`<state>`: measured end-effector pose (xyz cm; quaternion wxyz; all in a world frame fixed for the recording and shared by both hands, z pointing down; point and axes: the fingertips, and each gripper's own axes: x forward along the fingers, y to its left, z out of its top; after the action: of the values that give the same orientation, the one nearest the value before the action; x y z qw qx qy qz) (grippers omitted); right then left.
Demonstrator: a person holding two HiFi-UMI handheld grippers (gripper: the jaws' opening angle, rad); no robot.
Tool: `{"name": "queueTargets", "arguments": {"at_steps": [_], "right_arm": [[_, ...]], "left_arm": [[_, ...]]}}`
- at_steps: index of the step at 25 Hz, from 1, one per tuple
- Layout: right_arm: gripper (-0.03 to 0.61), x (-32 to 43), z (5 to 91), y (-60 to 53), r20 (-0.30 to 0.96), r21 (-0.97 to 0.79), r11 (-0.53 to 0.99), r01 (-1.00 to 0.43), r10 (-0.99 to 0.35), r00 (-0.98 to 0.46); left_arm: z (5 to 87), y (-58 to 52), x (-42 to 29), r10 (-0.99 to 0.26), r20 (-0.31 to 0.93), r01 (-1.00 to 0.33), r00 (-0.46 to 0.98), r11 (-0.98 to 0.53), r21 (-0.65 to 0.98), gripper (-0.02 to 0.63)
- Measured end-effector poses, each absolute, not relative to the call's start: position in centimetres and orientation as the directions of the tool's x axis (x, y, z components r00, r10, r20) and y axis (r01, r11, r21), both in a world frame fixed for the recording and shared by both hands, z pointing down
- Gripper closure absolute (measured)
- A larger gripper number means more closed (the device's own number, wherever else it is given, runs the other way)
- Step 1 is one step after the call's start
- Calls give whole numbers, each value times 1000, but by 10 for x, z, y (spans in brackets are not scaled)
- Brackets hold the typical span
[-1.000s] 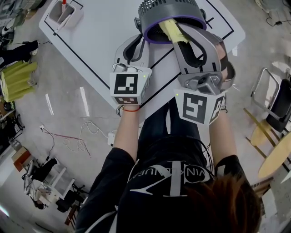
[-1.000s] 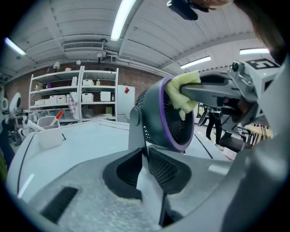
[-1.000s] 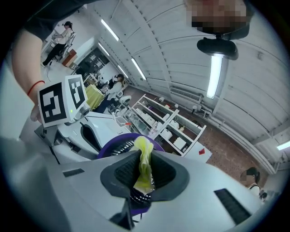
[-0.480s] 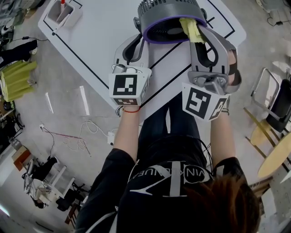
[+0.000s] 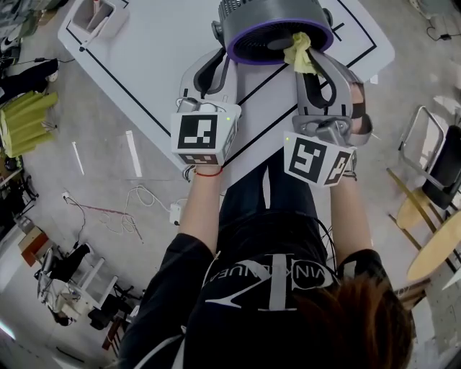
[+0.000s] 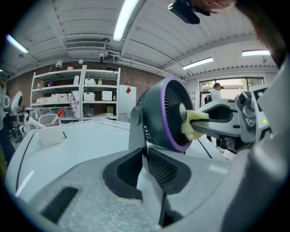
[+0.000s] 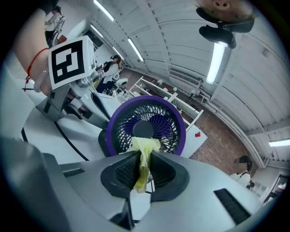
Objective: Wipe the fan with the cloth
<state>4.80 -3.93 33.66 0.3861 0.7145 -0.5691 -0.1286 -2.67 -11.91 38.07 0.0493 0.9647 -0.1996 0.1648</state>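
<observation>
Right gripper view | cloth (image 7: 145, 146) clamped in right gripper (image 7: 144, 158), pressed to fan (image 7: 156, 122) | fan stand (image 6: 136, 131) at left clamped by left gripper (image 6: 146, 156), steadied f/ wiping

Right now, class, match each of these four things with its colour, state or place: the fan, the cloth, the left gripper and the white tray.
Things:
1. fan
2. cloth
3. left gripper
4. white tray

Descriptions:
A. yellow, pinched in the right gripper
B. near the far left corner of the table
C. purple-rimmed, standing upright
D. clamped on the fan

Pairs: 1-C, 2-A, 3-D, 4-B
</observation>
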Motion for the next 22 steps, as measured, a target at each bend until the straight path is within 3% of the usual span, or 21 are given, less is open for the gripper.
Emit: {"name": "queueTargets", "arguments": {"at_steps": [10, 22], "right_arm": [[540, 14, 356, -50, 308, 608, 16, -794, -926, 217], [540, -20, 337, -77, 264, 610, 89, -787, -960, 96]], "left_arm": [[379, -118, -27, -366, 334, -401, 869, -915, 41, 563], [382, -121, -29, -371, 328, -413, 869, -908, 67, 566]]}}
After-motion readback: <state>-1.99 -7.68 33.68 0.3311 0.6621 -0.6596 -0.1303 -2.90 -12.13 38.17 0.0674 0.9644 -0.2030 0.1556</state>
